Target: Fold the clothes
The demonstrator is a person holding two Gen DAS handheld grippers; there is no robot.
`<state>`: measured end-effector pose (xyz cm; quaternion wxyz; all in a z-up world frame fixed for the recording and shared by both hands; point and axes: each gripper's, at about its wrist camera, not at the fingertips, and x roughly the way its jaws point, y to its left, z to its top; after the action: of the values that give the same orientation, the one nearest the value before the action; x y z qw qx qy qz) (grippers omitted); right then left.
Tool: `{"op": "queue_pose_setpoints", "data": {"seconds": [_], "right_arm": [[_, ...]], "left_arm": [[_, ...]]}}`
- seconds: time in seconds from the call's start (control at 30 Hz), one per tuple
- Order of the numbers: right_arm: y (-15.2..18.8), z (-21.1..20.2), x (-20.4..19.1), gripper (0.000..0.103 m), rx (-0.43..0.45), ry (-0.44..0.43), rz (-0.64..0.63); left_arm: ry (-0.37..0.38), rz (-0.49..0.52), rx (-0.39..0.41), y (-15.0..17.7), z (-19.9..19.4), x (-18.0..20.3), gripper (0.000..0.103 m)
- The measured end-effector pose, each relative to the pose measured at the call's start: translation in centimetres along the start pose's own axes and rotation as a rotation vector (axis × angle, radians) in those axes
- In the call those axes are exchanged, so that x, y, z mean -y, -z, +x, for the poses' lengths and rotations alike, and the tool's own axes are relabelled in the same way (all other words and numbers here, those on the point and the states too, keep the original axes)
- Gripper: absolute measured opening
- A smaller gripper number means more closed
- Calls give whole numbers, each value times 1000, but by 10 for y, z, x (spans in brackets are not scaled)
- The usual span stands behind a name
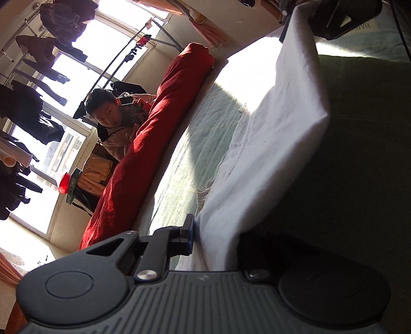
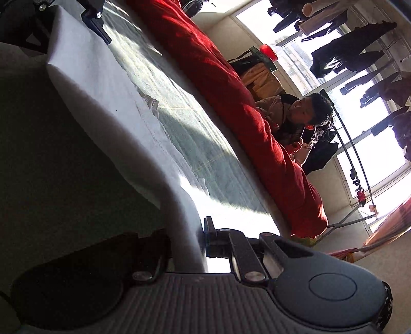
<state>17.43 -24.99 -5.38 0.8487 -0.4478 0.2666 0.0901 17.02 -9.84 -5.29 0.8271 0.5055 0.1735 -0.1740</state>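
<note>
A white garment (image 1: 282,123) hangs stretched between my two grippers, its lower part still trailing on the bed. In the left wrist view my left gripper (image 1: 215,231) is shut on one edge of the cloth, which hides the right finger. My right gripper (image 1: 305,15) grips the far edge at the top right. In the right wrist view the white garment (image 2: 97,84) runs from my right gripper (image 2: 187,231), shut on its near edge, up to my left gripper (image 2: 59,20) at the top left.
The bed has a pale green sheet (image 1: 205,144) (image 2: 200,144) with a long red rolled blanket (image 1: 159,128) (image 2: 231,90) along its far side. A person (image 1: 113,120) (image 2: 303,115) sits behind the blanket. Dark clothes hang on a rack (image 1: 38,59) (image 2: 346,51) before bright windows.
</note>
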Motion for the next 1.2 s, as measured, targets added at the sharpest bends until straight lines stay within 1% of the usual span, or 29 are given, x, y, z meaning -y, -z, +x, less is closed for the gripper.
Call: {"op": "queue_pose_setpoints", "data": {"seconds": [0.13, 0.27, 0.3, 0.4, 0.47, 0.53, 0.57, 0.63, 0.67, 0.73, 0.83, 0.87, 0.9, 0.93, 0.97, 1.0, 1.03, 1.13, 1.2], "right_arm": [[8, -40, -22, 10, -16, -40, -1], [16, -68, -44, 10, -28, -63, -4], [18, -71, -49, 10, -34, -72, -1], [22, -67, -63, 12, -68, -97, -2], [28, -61, -70, 22, -100, -132, 14], [37, -57, -78, 25, -139, -185, 44], [42, -59, -79, 31, -148, -195, 52], [53, -65, -80, 41, -161, -210, 64], [59, -70, -77, 46, -168, -219, 74], [69, -79, -68, 48, -185, -246, 123], [85, -95, -47, 48, -204, -296, 229], [88, -101, -37, 49, -191, -302, 272], [90, -107, -27, 50, -175, -305, 315], [93, -113, -16, 55, -158, -308, 358], [95, -120, -6, 60, -142, -311, 401], [94, -121, 2, 63, -122, -306, 438], [93, -122, 9, 64, -101, -299, 475], [91, -117, 22, 64, -51, -278, 575], [88, -106, 27, 64, -28, -285, 634]], "left_arm": [[20, -11, 0, 6, -33, 16, 12], [19, -18, -1, 12, -49, 30, 13], [19, -20, -3, 14, -51, 33, 13], [56, -37, -34, 20, -46, 43, 21], [98, -30, -58, 26, -48, 51, 23], [119, 1, -69, 33, -58, 61, 36], [136, 13, -71, 38, -64, 64, 38], [172, 20, -90, 48, -74, 66, 46], [194, 17, -106, 54, -80, 66, 46], [235, -14, -148, 65, -90, 61, 46], [260, -92, -171, 75, -103, 36, 47], [261, -128, -172, 77, -107, 25, 47], [253, -175, -168, 77, -109, 14, 52], [246, -231, -162, 78, -110, 1, 60], [246, -314, -154, 80, -107, -12, 63], [255, -419, -147, 82, -103, -27, 70], [278, -541, -146, 88, -96, -39, 72], [403, -962, -168, 117, -69, -69, 72], [449, -1172, -186, 142, -53, -72, 72]]}}
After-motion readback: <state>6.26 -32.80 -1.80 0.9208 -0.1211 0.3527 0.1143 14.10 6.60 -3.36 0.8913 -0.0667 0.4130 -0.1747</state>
